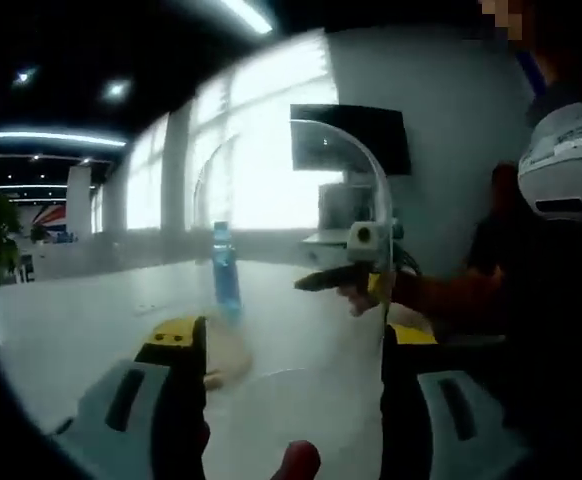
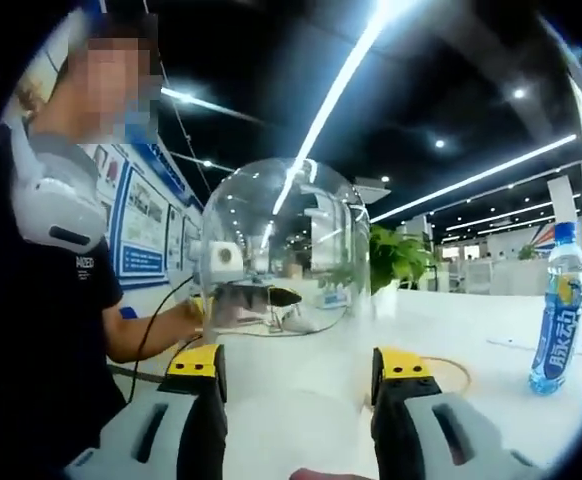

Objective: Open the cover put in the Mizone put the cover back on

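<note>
A tall clear dome cover (image 1: 316, 200) stands upright between the jaws of my left gripper (image 1: 293, 335). Its two side walls run down onto the inner faces of both jaws, so the gripper looks shut on it. The blue Mizone bottle (image 1: 224, 270) stands upright on the table behind it, seen through the glass. A round wooden base (image 1: 227, 362) lies by the left jaw, apart from the cover. My right gripper (image 2: 299, 362) is open, with the cover (image 2: 286, 230) just ahead of its jaws. The bottle (image 2: 558, 310) stands far right and the base ring (image 2: 451, 372) lies by the right jaw.
The white table (image 2: 491, 320) stretches ahead. A person in a dark shirt (image 2: 41, 280) stands at the table's left side. A green plant (image 2: 396, 258) stands behind the cover. The right gripper (image 1: 321, 281) reaches in beside the cover, and the left gripper (image 2: 256, 295) shows through the glass.
</note>
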A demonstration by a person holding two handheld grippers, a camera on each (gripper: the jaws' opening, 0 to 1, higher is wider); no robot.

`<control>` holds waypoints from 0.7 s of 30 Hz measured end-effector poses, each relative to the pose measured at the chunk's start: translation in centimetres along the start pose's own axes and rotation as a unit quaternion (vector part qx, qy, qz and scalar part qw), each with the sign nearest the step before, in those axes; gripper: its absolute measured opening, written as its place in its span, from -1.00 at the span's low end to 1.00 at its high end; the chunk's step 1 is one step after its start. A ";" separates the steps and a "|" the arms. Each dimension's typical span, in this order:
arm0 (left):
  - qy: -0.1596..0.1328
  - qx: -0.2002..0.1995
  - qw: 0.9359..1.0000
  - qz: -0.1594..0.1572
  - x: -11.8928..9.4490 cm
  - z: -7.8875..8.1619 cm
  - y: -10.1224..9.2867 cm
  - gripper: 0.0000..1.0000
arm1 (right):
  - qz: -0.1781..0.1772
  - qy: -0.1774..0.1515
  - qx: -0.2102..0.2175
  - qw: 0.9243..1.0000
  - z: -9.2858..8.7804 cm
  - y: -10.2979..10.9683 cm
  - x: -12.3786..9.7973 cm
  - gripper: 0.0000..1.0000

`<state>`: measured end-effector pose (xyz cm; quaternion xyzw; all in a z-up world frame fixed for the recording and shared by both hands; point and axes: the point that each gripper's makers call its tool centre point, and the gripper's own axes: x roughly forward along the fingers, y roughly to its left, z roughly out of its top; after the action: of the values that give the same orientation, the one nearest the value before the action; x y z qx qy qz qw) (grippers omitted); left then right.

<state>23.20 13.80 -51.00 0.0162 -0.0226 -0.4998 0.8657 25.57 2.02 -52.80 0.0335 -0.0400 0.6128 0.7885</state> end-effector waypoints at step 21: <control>-0.064 -0.021 0.993 0.102 -5.5 1.1 3.9 -0.20 | -0.130 -0.011 0.003 0.991 0.0 -2.0 -3.6 -0.19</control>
<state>23.76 20.49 -49.80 -0.0367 -0.0689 -0.4094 0.9090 26.59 -1.92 -53.14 0.0472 -0.0421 0.5049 0.8609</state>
